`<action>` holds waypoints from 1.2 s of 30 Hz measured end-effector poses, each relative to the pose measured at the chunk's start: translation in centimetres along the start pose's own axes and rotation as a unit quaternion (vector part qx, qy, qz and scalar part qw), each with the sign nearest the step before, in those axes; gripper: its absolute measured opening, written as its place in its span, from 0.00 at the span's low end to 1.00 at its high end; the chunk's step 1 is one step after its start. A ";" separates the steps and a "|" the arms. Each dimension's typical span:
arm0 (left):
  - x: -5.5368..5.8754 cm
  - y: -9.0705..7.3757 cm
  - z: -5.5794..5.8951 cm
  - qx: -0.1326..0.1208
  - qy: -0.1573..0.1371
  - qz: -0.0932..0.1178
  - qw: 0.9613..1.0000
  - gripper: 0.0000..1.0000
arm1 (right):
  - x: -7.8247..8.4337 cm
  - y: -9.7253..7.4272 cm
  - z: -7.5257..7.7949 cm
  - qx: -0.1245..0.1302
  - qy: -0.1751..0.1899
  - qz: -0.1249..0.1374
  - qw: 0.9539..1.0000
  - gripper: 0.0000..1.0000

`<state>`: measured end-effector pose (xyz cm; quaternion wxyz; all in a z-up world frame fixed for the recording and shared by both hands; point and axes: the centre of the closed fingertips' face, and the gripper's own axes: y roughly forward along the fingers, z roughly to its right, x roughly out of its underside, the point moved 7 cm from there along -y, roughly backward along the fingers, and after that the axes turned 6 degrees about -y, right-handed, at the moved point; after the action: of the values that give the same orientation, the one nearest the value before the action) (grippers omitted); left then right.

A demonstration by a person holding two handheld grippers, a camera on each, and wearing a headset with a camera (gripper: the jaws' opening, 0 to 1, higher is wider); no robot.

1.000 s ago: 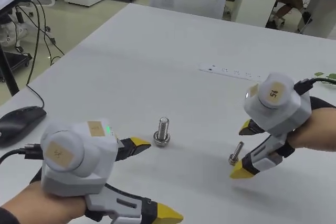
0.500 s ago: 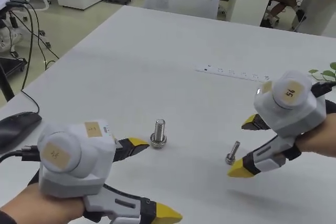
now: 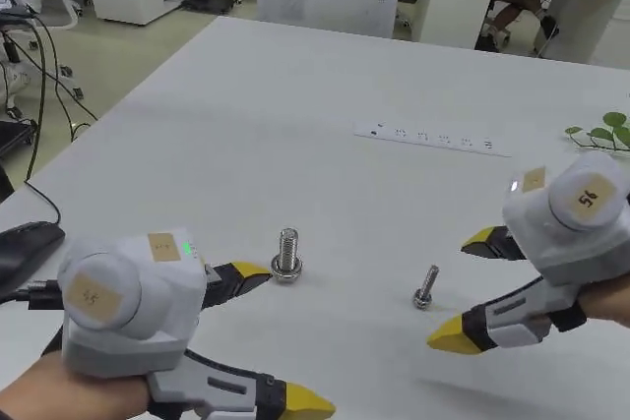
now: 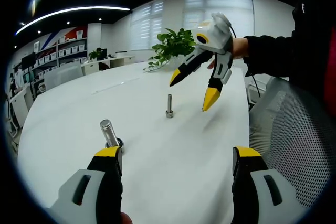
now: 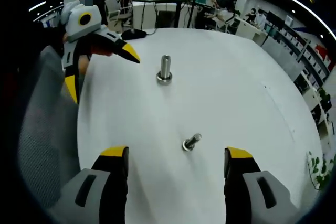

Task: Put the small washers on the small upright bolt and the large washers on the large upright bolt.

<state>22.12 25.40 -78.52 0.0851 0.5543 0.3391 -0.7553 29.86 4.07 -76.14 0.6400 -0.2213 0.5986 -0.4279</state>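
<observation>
Head view: both grippers empty, bolts sit close to the jaw tips, knock-over risk
Left gripper (image 3: 281,336) jaws spread wide, gripping nothing; right gripper (image 3: 464,288) likewise released. Large bolt (image 3: 286,255) stands upright just beside the left's far jaw tip. Small bolt (image 3: 426,285) stands just ahead of the right's jaws, roughly on their centreline, leaning slightly. Main risk: the small bolt has a narrow base, so a jaw tip swung sideways would likely tip or roll it across the surface (image 3: 295,115). A nudge from the left tip could skid the large bolt. Rings at each bolt base may be washers already seated, can't tell; a knock would spill them
</observation>
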 end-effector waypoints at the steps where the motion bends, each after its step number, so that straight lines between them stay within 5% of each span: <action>1: 0.0 0.0 0.0 0.000 0.000 0.000 1.000 0.87 | 0.0 -0.1 -0.2 0.001 0.004 0.004 1.000 0.75; 9: -0.2 0.2 0.1 0.004 0.002 -0.001 1.000 0.87 | 1.2 -0.7 -1.8 0.010 0.017 0.022 1.000 0.75; 30: 0.0 0.1 0.1 0.006 -0.002 0.002 1.000 0.87 | 0.9 -2.1 -5.5 0.041 0.045 0.131 0.990 0.74; 36: 0.0 -0.1 0.2 0.005 -0.006 0.003 1.000 0.87 | 1.4 -1.9 -6.1 0.049 0.049 0.138 0.988 0.74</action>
<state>21.87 25.35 -78.46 0.0866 0.5514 0.3327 -0.7601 23.36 3.34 -76.57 0.6730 -0.0837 0.6322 -0.3747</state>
